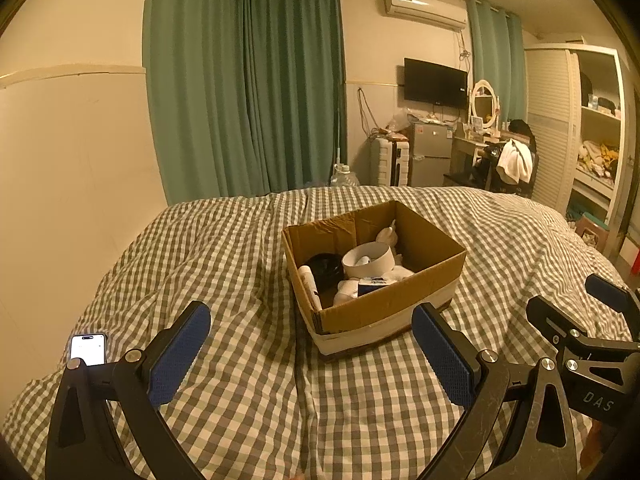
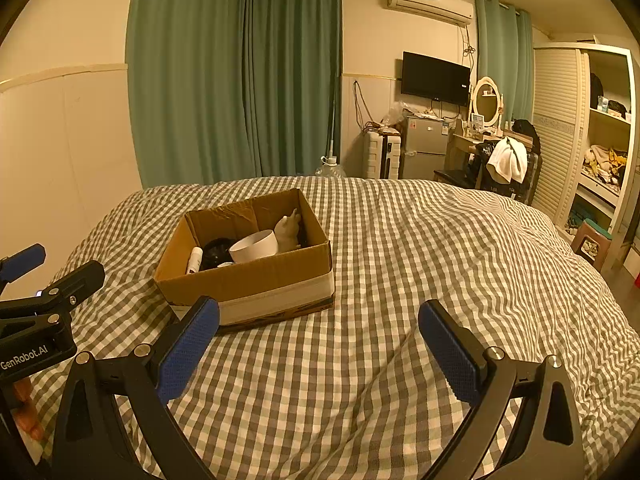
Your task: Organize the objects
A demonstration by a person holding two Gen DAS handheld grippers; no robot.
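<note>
A: Left gripper (image 1: 310, 344), right gripper (image 2: 318, 340): both spread wide, holding nothing, above the checked bed (image 2: 400, 280).

B: Cardboard box (image 2: 248, 276) mid-bed; white cup (image 2: 256, 246), tube (image 2: 195, 260) inside. Black item half hidden, unclear.

Far ahead of our tongs we see green curtains (image 1: 244, 88) covering the corner. To their right, an air conditioner (image 1: 424, 7) sits high on the wall above a dark television (image 1: 435, 81). Below stand a small silver fridge (image 1: 430, 152), a white suitcase (image 1: 386, 162) and a dressing desk with an oval mirror (image 1: 483, 100). A phone (image 1: 88, 349) lies lit on the checked bed (image 1: 256, 392), just left of our left tongs.
</note>
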